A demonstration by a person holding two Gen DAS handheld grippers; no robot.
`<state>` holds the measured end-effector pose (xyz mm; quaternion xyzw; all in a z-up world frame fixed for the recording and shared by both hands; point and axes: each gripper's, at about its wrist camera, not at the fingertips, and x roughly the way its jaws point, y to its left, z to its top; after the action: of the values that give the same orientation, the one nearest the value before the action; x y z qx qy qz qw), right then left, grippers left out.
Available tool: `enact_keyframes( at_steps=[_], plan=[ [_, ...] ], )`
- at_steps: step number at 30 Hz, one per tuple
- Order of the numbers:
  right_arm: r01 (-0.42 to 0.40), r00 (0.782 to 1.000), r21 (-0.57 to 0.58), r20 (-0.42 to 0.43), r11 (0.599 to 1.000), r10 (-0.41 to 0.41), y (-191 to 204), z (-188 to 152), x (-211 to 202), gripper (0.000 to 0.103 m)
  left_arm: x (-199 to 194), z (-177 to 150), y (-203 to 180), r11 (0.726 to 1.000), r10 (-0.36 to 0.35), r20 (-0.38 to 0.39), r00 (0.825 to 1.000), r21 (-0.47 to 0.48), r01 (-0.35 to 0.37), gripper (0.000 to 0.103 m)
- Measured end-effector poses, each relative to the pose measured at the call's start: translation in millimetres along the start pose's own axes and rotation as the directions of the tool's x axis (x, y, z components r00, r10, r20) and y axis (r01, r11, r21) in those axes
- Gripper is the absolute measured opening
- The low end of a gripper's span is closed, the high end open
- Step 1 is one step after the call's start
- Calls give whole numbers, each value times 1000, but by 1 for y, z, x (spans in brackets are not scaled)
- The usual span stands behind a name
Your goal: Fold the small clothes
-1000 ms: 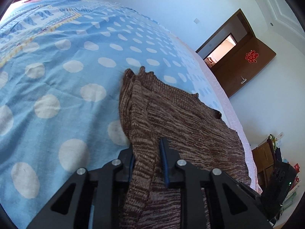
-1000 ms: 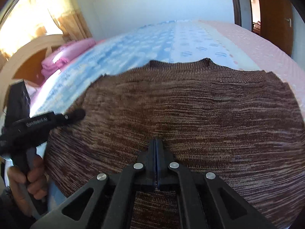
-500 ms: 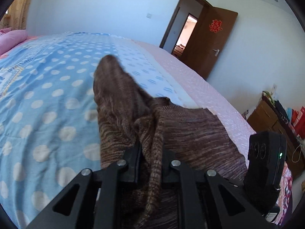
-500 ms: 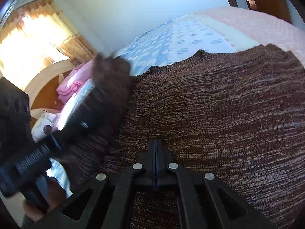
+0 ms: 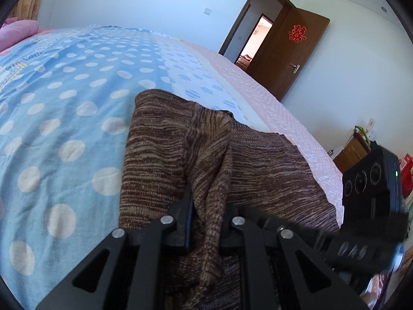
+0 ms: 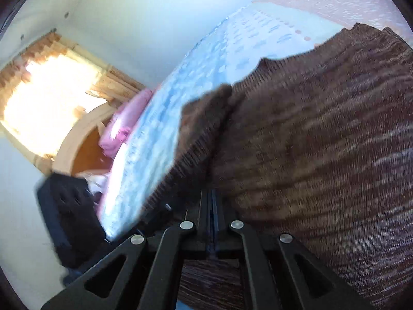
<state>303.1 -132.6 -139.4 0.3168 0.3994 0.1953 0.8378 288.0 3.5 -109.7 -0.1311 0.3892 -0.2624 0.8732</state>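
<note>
Left claw (image 5: 206, 222) clamped on bunched sleeve (image 5: 211, 155) of brown knit sweater (image 5: 271, 160), carrying it across sweater body. Right claw (image 6: 212, 206) pinched flat on sweater (image 6: 322, 142) near hem, nothing else between fingers. Sweater lies on dotted blue bed cover (image 5: 64, 103). Advice: lay sleeve straight, keep fold edge parallel to side, release only once flat.

Bedspread (image 5: 64, 118) left of sweater (image 5: 155, 149) lies bare; elsewhere probably blocked.
</note>
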Motion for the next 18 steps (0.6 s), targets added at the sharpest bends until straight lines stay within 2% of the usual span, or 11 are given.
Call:
enact_keyframes(
  at_steps=[2,3,4,8,9,11,12,13,18],
  plan=[
    [-30,999,18,25,999,29,5,14,-3,27,1,1,3,1000,-12,2,1000,-14,12,16],
    [-25,999,20,21,999,25,8,23,0,59,1,1,3,1000,-15,3,1000,-16,15,16],
    [-15,1000,22,11,1000,15,11,28,4,75,1,1,3,1000,-16,4,1000,-16,16,16],
    [-3,1000,18,-17,1000,3,13,46,26,74,1,1,4,999,-25,5,1000,-24,26,16],
    [-4,1000,19,-28,1000,4,12,48,31,70,1,1,4,999,-30,6,1000,-28,30,16],
    [19,997,20,-70,1000,-17,13,51,49,55,1,1,6,999,-39,7,999,-35,39,16],
    [32,996,13,-83,999,-31,13,51,55,34,1,1,6,998,-42,7,999,-38,42,16],
    [66,993,-9,-94,998,-67,16,50,62,16,1,1,7,998,-45,8,999,-40,45,16],
    [131,989,-103,-55,986,-137,24,50,59,14,1,2,7,998,-40,10,999,-43,41,17]
  ],
)
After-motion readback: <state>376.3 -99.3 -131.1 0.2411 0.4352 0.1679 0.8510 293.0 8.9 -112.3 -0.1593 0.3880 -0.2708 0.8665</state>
